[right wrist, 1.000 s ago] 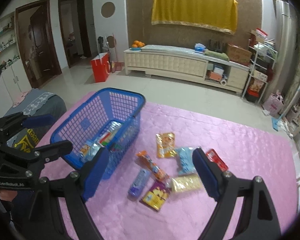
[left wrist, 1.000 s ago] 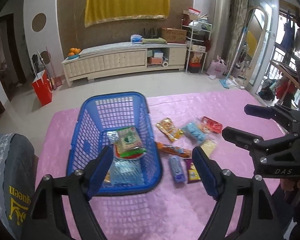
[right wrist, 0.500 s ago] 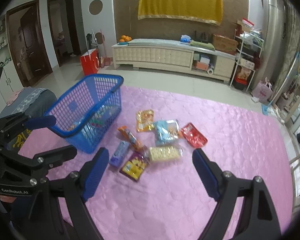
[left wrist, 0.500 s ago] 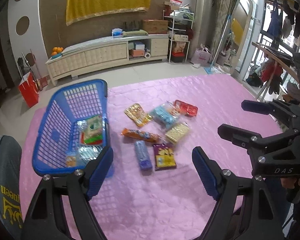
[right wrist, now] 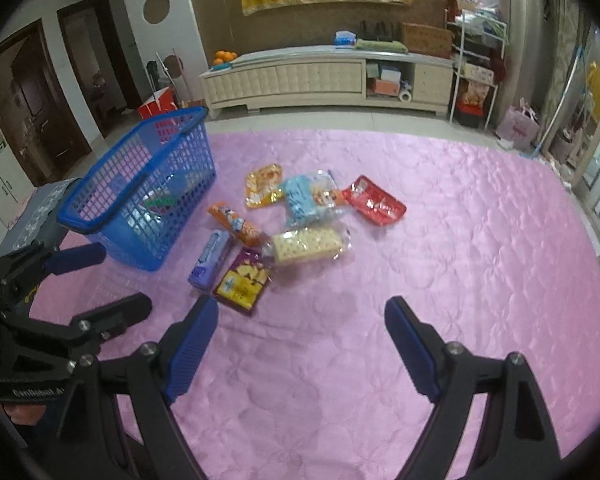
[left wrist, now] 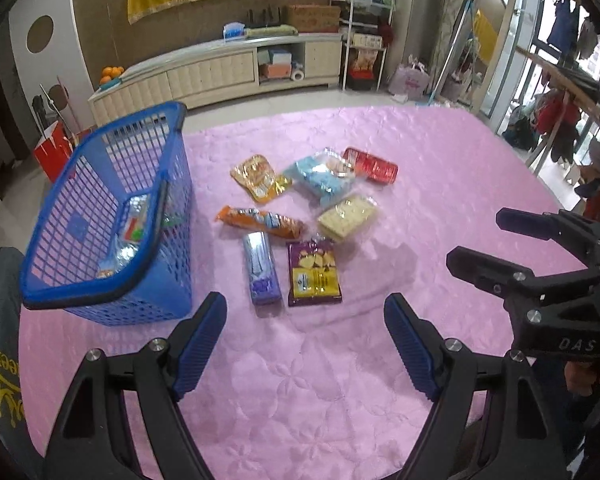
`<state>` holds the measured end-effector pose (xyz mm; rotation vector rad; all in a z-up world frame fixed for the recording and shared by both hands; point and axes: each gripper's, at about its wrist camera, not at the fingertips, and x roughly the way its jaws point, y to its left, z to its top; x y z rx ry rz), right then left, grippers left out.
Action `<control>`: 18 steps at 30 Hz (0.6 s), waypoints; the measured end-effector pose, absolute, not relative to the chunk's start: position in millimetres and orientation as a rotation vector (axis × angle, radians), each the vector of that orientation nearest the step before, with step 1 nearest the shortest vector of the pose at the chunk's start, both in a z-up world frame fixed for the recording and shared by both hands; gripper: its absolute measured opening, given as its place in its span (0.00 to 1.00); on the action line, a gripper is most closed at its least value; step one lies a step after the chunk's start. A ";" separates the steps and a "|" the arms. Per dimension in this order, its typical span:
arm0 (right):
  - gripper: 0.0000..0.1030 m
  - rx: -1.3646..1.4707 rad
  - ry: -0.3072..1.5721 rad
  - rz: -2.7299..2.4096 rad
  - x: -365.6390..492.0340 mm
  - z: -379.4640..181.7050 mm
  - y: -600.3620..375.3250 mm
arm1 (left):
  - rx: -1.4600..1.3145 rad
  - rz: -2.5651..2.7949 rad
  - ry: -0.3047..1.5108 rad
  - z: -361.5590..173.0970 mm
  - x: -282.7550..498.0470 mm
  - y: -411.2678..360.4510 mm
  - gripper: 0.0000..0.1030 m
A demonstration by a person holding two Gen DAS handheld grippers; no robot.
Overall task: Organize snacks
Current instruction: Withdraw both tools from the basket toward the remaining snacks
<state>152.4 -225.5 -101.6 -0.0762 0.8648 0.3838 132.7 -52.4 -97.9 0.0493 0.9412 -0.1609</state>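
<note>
A blue plastic basket (left wrist: 100,216) (right wrist: 140,184) stands at the left of the pink quilt and holds a few snack packets. Several snack packets lie loose right of it: a purple bar (left wrist: 260,268) (right wrist: 210,260), a purple-and-yellow bag (left wrist: 314,274) (right wrist: 242,282), an orange pack (left wrist: 260,218), a cracker pack (left wrist: 348,216) (right wrist: 306,244), a light blue pack (left wrist: 322,178), a red pack (left wrist: 370,164) (right wrist: 374,200). My left gripper (left wrist: 305,340) is open and empty, near the purple packets. My right gripper (right wrist: 300,344) is open and empty, right of it.
The pink quilt (right wrist: 460,240) covers the whole work surface. A grey cushion (left wrist: 0,320) lies at its left edge. A low cream cabinet (right wrist: 324,76), a red bag (left wrist: 54,148) and a shelf rack (right wrist: 476,76) stand beyond on the floor.
Both grippers have pulled back and swung right, away from the basket, so the loose snacks now sit ahead of them. Both stay open and empty.
</note>
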 end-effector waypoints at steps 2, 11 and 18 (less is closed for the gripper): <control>0.86 -0.075 0.874 0.390 153.6 -107.3 -225.4 | 0.061 -0.156 0.954 -104.3 136.2 -55.0 0.77; 0.71 -0.087 0.905 0.386 167.3 -133.1 -228.3 | 0.076 -0.166 1.014 -131.0 158.1 -55.7 0.43; 0.68 -0.042 0.940 0.386 182.4 -150.1 -227.0 | 0.113 -0.148 1.067 -153.0 181.3 -61.6 0.37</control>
